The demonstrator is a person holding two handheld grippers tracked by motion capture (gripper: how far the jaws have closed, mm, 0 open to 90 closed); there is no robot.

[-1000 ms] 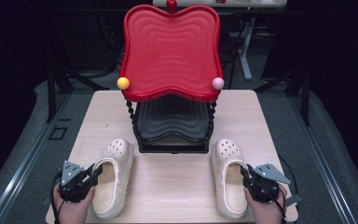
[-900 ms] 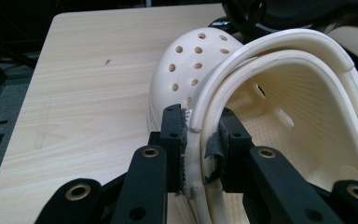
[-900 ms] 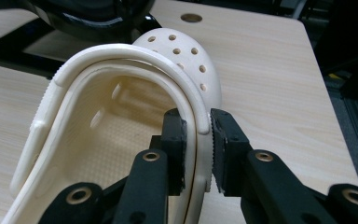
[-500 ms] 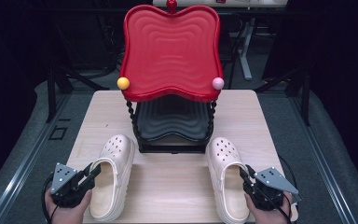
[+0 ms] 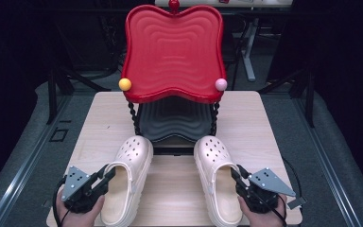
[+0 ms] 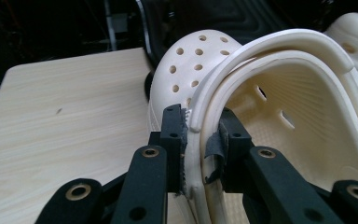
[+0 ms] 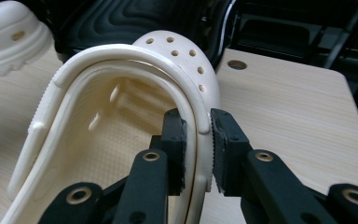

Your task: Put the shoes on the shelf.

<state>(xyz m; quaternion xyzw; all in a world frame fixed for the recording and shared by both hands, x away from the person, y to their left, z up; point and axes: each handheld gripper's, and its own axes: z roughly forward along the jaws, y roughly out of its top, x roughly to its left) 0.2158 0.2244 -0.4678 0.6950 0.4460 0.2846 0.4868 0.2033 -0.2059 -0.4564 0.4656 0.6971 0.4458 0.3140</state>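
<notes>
Two cream clogs lie on the wooden table (image 5: 99,118), side by side, with their perforated toes pointing away from the person, toward a two-level stand. The left clog (image 5: 127,177) is at the left of the table's near half and the right clog (image 5: 215,177) at the right, well apart from each other, with bare wood between them. The toes of both shoes are near the base of the stand, just in front of its black lower tray (image 5: 175,123). Above this tray is the red upper tray (image 5: 172,52), which has a wavy surface, a yellow ball (image 5: 125,84) at its left front corner and a pink ball (image 5: 221,84) at its right front corner. The left gripper (image 5: 105,176) is in the person's left hand (image 5: 78,210) at the near left edge of the table. In the left gripper view its two black jaws are clamped on the outer side wall of the left clog (image 6: 242,88), one jaw outside the wall and one inside the shoe, both pressing on the rim and the heel strap. The right gripper (image 5: 236,176) is in the right hand (image 5: 260,215) at the near right edge. In the right gripper view its jaws pinch the outer side wall of the right clog (image 7: 121,93) in the same way, with the strap and the rim between the pads. In that view the toe of the other clog appears in the upper left corner.
</notes>
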